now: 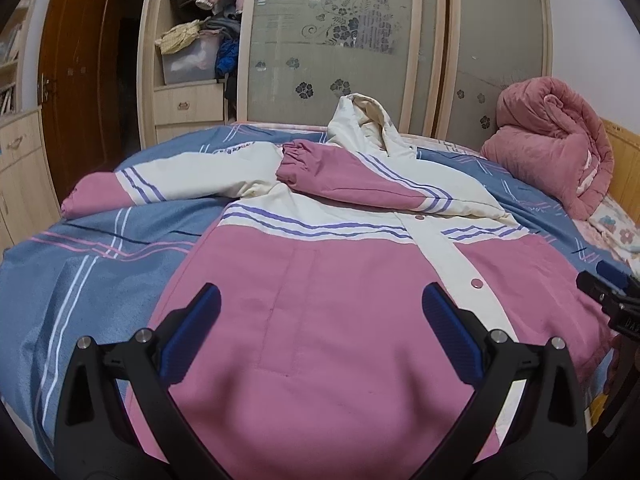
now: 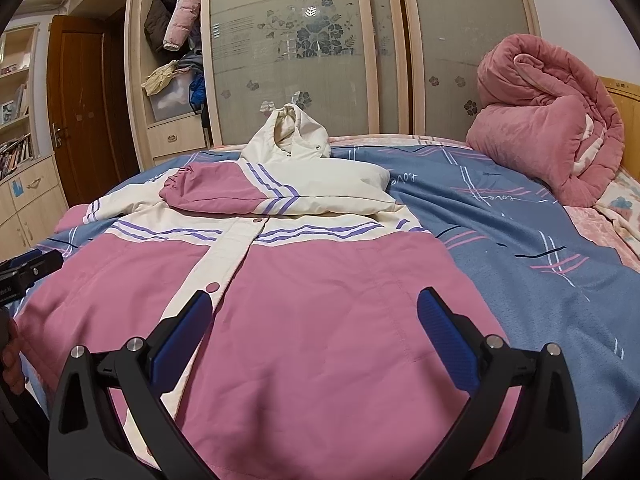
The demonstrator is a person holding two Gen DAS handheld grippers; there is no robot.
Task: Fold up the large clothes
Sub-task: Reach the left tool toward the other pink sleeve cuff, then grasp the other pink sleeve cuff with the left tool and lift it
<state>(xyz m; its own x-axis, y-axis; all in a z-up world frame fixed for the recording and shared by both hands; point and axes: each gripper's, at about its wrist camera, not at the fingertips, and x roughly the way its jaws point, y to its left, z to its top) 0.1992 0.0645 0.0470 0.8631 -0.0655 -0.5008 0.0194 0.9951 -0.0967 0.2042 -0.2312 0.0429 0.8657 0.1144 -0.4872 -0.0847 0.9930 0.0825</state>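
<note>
A large pink and cream hooded jacket [image 1: 320,300] lies front up on the bed, hood toward the wardrobe; it also shows in the right wrist view [image 2: 320,300]. Its right sleeve [image 1: 352,184] is folded across the chest, also seen in the right wrist view [image 2: 240,196]. Its left sleeve [image 1: 160,184] lies stretched out to the left. My left gripper [image 1: 320,304] is open and empty above the jacket's lower left half. My right gripper [image 2: 314,312] is open and empty above the lower right half; its tip shows at the left view's right edge [image 1: 608,292].
The bed has a blue striped cover [image 1: 80,280]. A rolled pink quilt [image 2: 552,128] sits at the far right by the wooden headboard [image 2: 628,96]. A wardrobe with frosted sliding doors [image 2: 300,60] and open shelves of clothes [image 1: 196,40] stands behind. A brown door [image 2: 80,100] is at left.
</note>
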